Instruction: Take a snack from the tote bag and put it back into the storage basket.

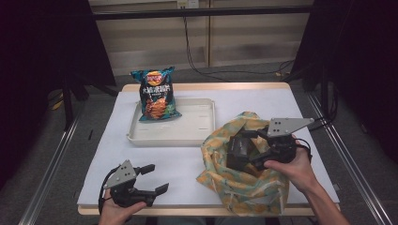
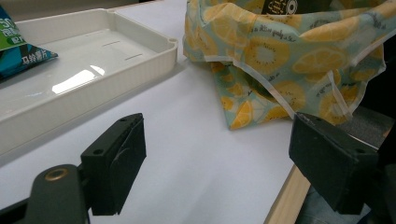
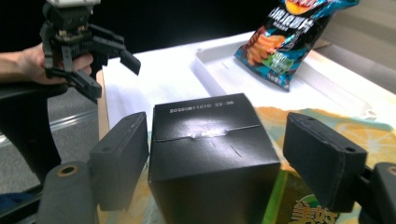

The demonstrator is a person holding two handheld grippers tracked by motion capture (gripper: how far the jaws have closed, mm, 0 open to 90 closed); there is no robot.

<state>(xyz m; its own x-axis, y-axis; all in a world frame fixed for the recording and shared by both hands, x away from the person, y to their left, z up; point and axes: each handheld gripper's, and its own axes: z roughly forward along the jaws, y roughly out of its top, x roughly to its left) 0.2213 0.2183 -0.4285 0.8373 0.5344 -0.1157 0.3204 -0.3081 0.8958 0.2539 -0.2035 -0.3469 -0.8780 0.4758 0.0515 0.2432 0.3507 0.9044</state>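
Observation:
A black box point(image 1: 237, 149) point(image 3: 210, 144) stands inside a fruit-print cloth bag point(image 1: 239, 187) point(image 2: 299, 51) at the right front of the table. My right gripper point(image 1: 248, 151) point(image 3: 217, 135) is open with a jaw on each side of the box. The left pad lies against the box and a small gap remains at the right pad. My left gripper point(image 1: 157, 178) point(image 2: 219, 130) is held open over the white table cover near the front left, with nothing between its jaws. It also appears far off in the right gripper view point(image 3: 114, 77).
A white tray point(image 1: 173, 139) point(image 2: 93, 88) point(image 3: 327, 88) sits mid-table with a blue chip bag point(image 1: 157, 93) point(image 3: 289, 37) point(image 2: 18, 51) leaning in its far left part. A green packet point(image 3: 299, 205) lies in the cloth bag beside the box. The table's front edge runs close to both hands.

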